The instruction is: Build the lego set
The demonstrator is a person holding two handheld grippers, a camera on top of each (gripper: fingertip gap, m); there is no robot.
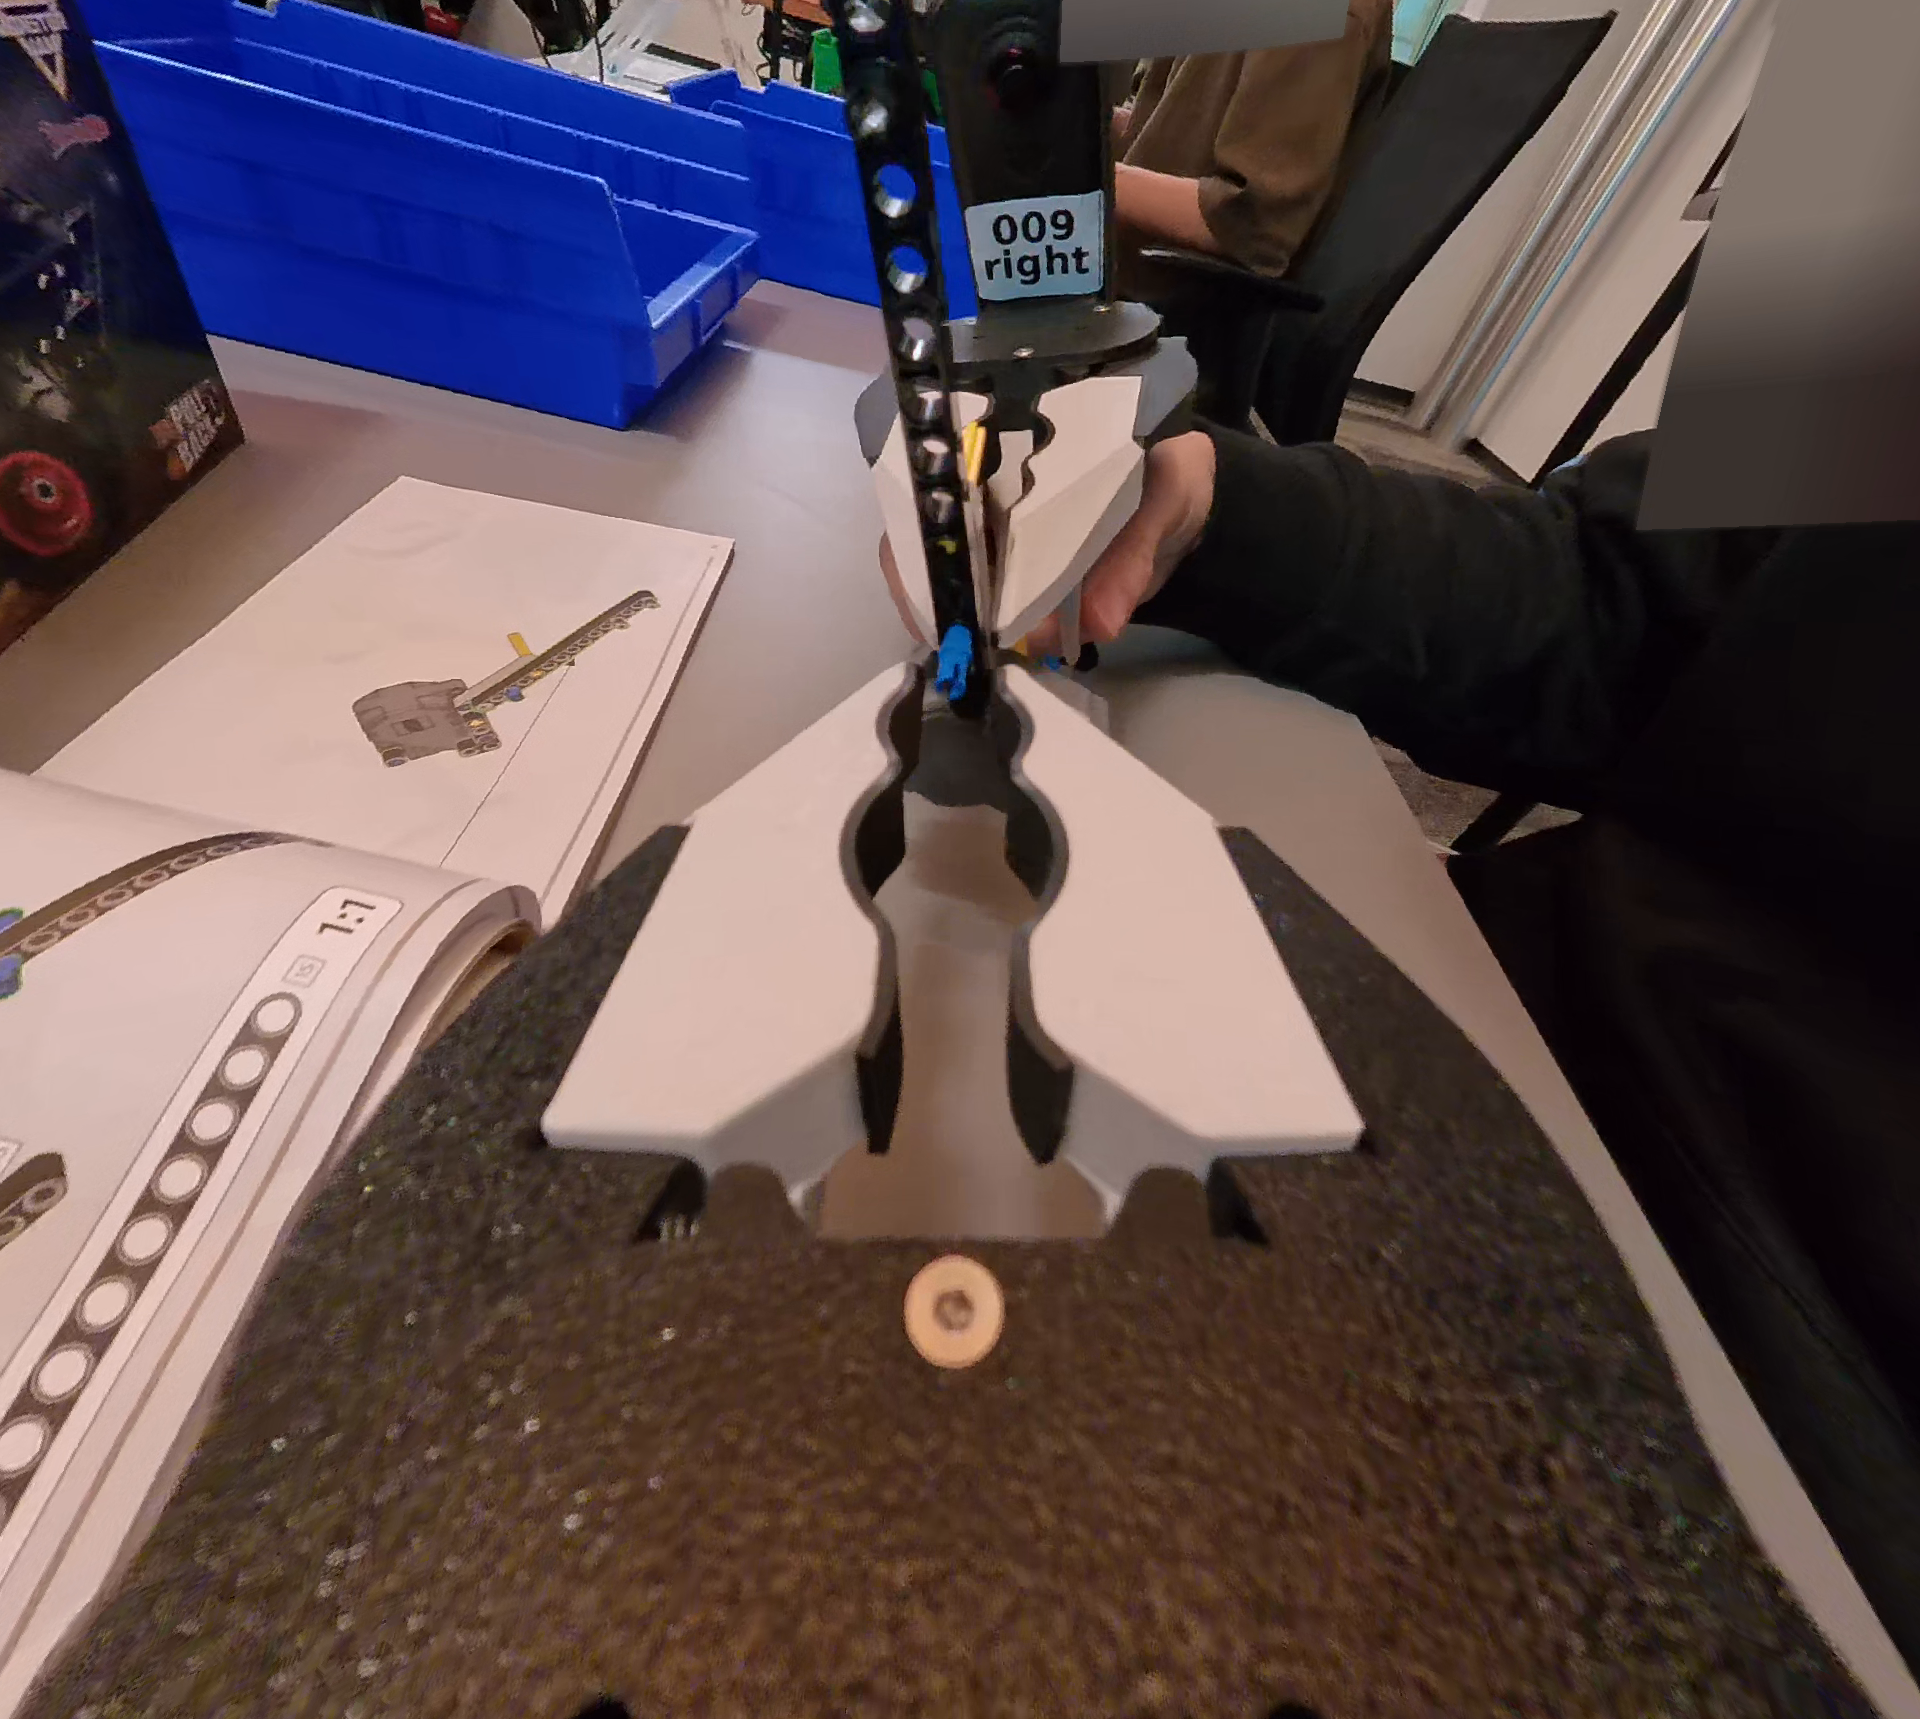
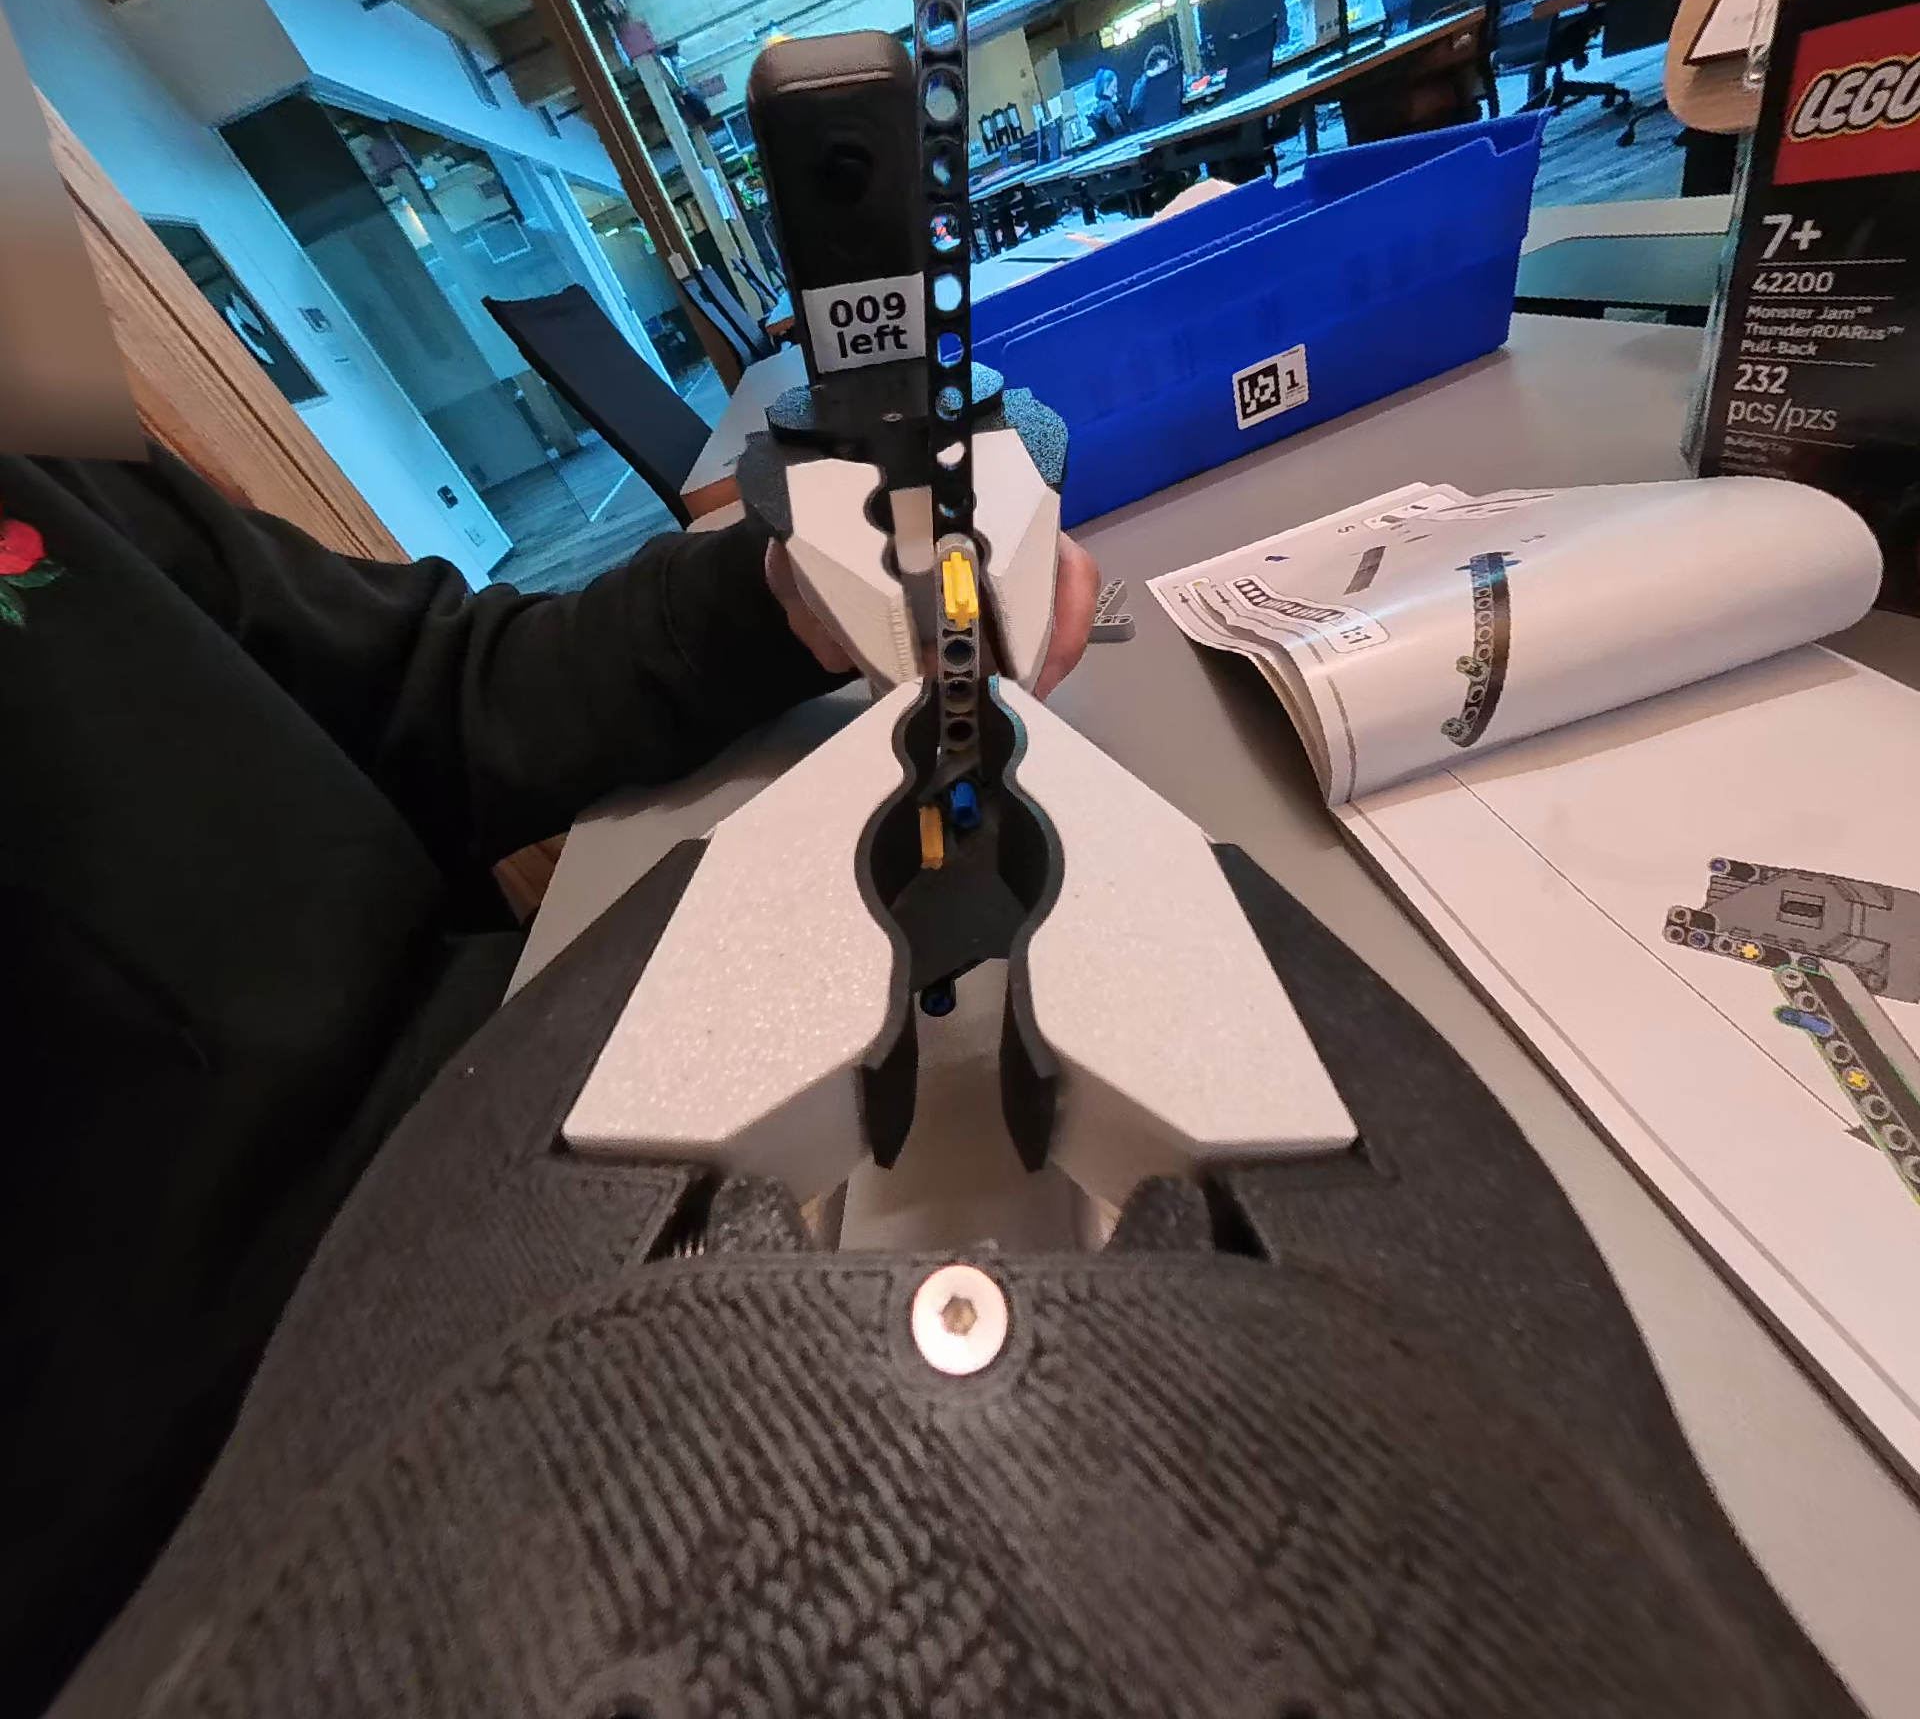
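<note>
A long black holed beam (image 1: pixel 899 194) stands upright between my two grippers, which face each other tip to tip. My left gripper (image 1: pixel 961 682) is closed narrowly on the beam's lower end, where a blue pin (image 1: pixel 951 667) sticks out. My right gripper (image 2: pixel 958 698) is shut on the same beam (image 2: pixel 945 287). A grey holed piece with a yellow pin (image 2: pixel 956 583) sits on the beam just above its tips. The beam's bottom, with a blue pin (image 2: pixel 964 802) and a yellow part, shows between its fingers. The right gripper also shows in the left wrist view (image 1: pixel 971 625), and the left gripper in the right wrist view (image 2: pixel 951 667).
An open instruction booklet (image 1: pixel 416 682) (image 2: pixel 1558 630) lies on the grey table (image 1: pixel 727 464). Blue bins (image 1: pixel 416 235) (image 2: pixel 1247 298) stand behind it, and the set's box (image 1: pixel 83 319) (image 2: pixel 1829 215) beside it. A small grey piece (image 2: pixel 1112 609) lies on the table. A person sits behind. My two grippers' fingertips are within a few centimetres of each other.
</note>
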